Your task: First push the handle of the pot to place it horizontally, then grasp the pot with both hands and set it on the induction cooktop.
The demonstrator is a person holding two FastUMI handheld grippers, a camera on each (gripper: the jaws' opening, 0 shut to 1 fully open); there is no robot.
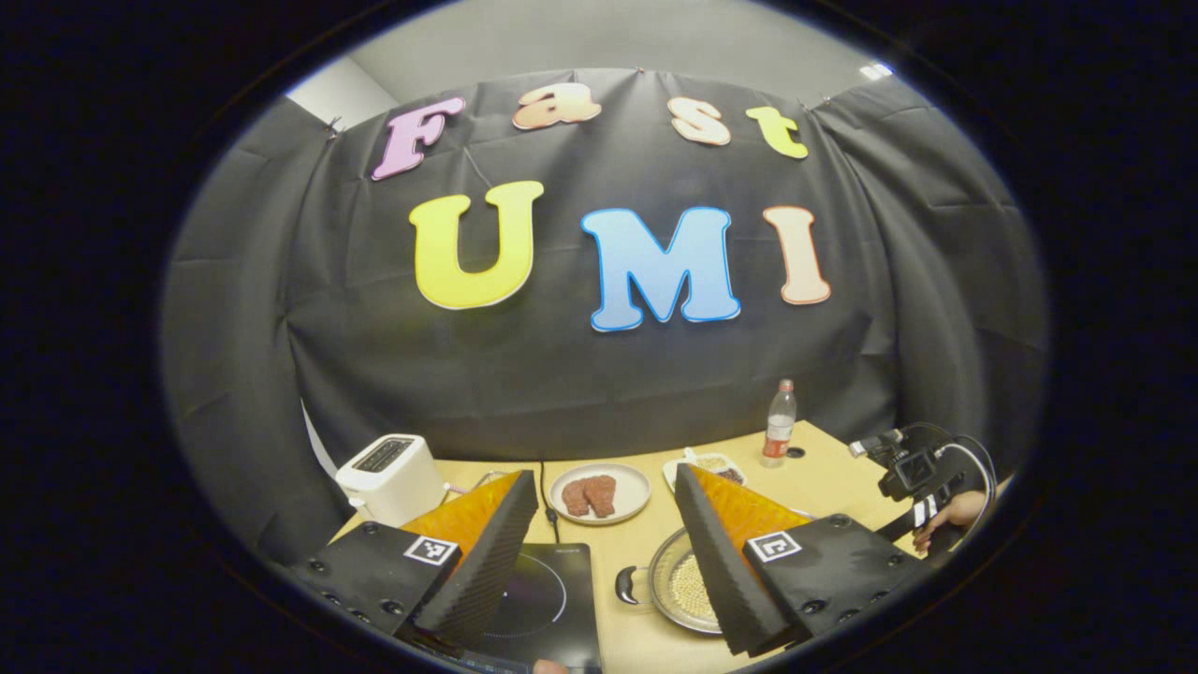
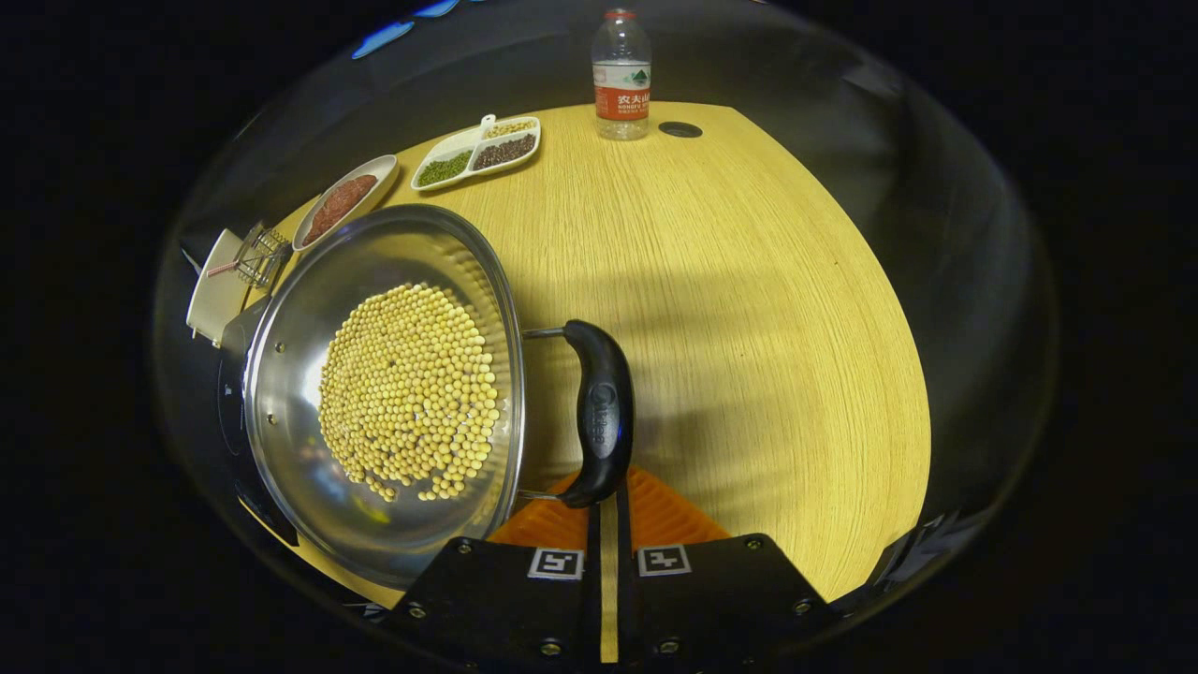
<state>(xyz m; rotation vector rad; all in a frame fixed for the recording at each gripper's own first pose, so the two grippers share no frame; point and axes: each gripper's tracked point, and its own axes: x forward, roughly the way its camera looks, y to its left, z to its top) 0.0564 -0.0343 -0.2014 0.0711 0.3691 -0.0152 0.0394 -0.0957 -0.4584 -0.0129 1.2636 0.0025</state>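
Note:
A steel pot (image 2: 309, 468) holding yellow beans (image 2: 407, 393) stands on the wooden table (image 2: 749, 328). Its black loop handle (image 2: 604, 412) points toward my right gripper (image 2: 609, 510), which is shut, with its fingertips right under the handle's near end. In the left gripper view the pot (image 1: 688, 585) and its other handle (image 1: 629, 585) lie just right of the black induction cooktop (image 1: 543, 599). My left gripper (image 1: 606, 477) hangs wide open above them, and one of its fingers (image 1: 721, 562) hides part of the pot.
A white toaster (image 1: 388, 477) stands behind the cooktop. A plate of meat (image 1: 599, 493), a divided dish of beans (image 2: 477, 150) and a water bottle (image 2: 620, 75) sit along the far side. A hand holding the right gripper (image 1: 922, 477) is off to the right.

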